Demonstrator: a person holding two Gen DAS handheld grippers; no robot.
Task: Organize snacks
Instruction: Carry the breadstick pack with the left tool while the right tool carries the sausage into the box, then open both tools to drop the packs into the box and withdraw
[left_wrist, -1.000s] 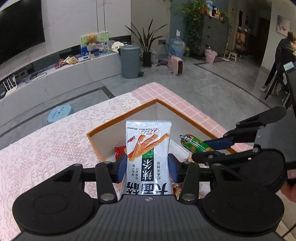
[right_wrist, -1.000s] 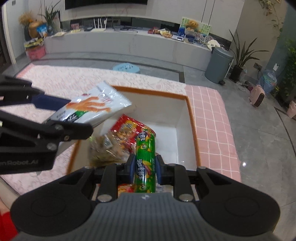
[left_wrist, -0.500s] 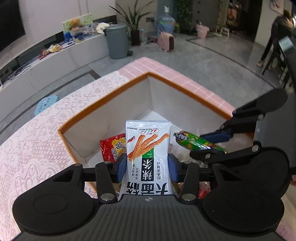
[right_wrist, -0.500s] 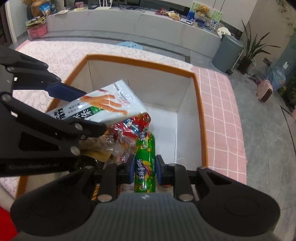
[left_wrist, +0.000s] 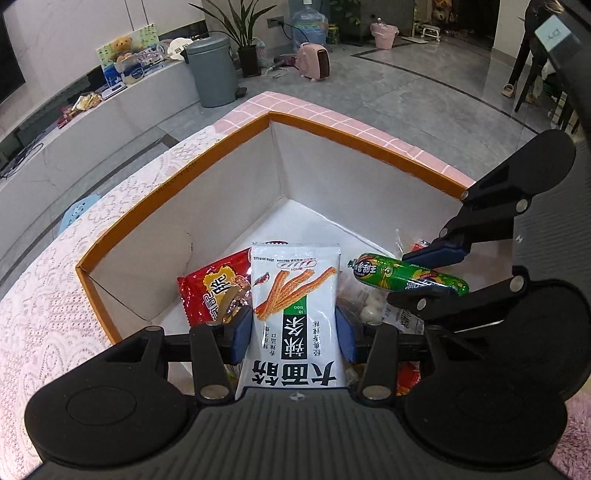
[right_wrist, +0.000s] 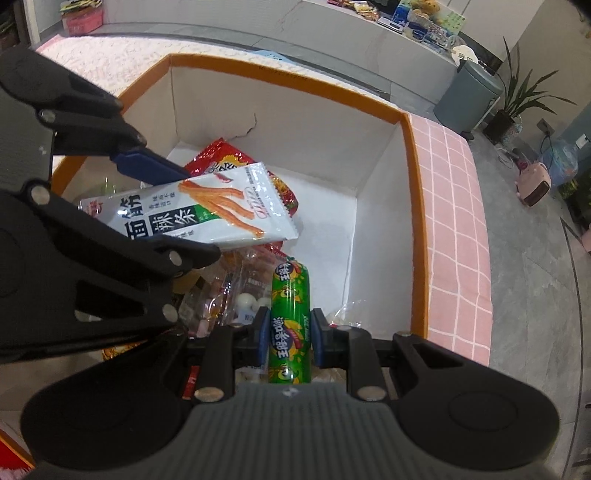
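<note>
Now both grippers have sunk into the orange-rimmed box: left gripper clamps the white snack packet, right gripper the green sausage, above the far pile; release seems near.

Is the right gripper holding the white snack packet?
No, the right gripper is clamped on the green sausage stick; the white packet is in the left gripper.

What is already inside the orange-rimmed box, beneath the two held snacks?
Inside the box: a red snack bag and clear packets with small white balls. The white spicy-strip packet and green sausage, each held in a claw, cover whatever lies below them.
</note>
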